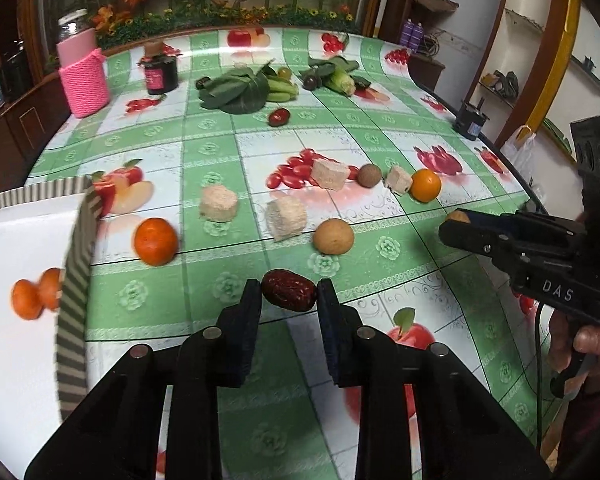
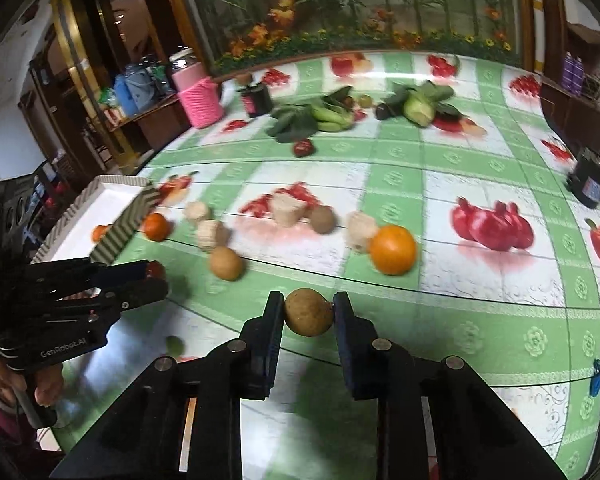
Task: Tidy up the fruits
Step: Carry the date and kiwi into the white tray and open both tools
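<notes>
While clamped: hand-held gripper (image 1: 288, 294) on red date (image 1: 288, 290).

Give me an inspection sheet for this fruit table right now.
Surface: table under a green checked fruit-print cloth.
Job's things: white tray holds small oranges; oranges, tan fruits and pale blocks loose on the cloth.
Clutter: pink jar, dark jar, greens.
Grippers: left gripper shut on red date; right gripper shut on tan fruit.
Cables: black lead under right gripper.
Surroundings: floral panel, shelves.
</notes>
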Demonstrator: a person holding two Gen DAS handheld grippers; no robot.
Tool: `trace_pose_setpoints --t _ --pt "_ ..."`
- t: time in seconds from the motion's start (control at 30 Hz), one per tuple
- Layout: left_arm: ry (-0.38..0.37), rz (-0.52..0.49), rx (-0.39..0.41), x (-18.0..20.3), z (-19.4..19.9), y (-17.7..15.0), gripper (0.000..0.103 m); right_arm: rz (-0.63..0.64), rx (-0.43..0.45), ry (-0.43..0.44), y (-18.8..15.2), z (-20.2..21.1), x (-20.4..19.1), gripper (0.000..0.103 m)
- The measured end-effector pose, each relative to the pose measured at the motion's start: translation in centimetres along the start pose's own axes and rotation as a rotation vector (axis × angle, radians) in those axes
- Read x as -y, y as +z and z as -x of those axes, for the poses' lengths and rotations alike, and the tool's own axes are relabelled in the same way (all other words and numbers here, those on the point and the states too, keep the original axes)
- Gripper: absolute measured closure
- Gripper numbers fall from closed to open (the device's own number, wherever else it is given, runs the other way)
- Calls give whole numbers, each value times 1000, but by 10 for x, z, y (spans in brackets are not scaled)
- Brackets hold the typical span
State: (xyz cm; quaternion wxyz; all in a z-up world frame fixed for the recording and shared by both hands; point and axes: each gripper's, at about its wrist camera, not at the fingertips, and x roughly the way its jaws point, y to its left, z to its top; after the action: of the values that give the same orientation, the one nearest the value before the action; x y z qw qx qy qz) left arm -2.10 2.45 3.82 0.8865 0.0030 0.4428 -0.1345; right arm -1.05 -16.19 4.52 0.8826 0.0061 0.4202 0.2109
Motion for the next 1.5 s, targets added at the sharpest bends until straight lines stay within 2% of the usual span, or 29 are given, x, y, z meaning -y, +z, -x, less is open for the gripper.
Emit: trace_pose_setpoints --t 0.33,1.0,1.3,1.5 --pt "75 21 42 -19 21 -4 78 66 -14 40 3 -7 -41 77" --pt "164 72 81 -52 49 -13 77 151 -20 103 13 -16 -99 77" --pt "208 128 81 -95 65 -17 77 219 -25 162 27 -29 -142 77" --pt "263 199 79 -140 76 -20 77 267 -30 216 39 -40 -175 77"
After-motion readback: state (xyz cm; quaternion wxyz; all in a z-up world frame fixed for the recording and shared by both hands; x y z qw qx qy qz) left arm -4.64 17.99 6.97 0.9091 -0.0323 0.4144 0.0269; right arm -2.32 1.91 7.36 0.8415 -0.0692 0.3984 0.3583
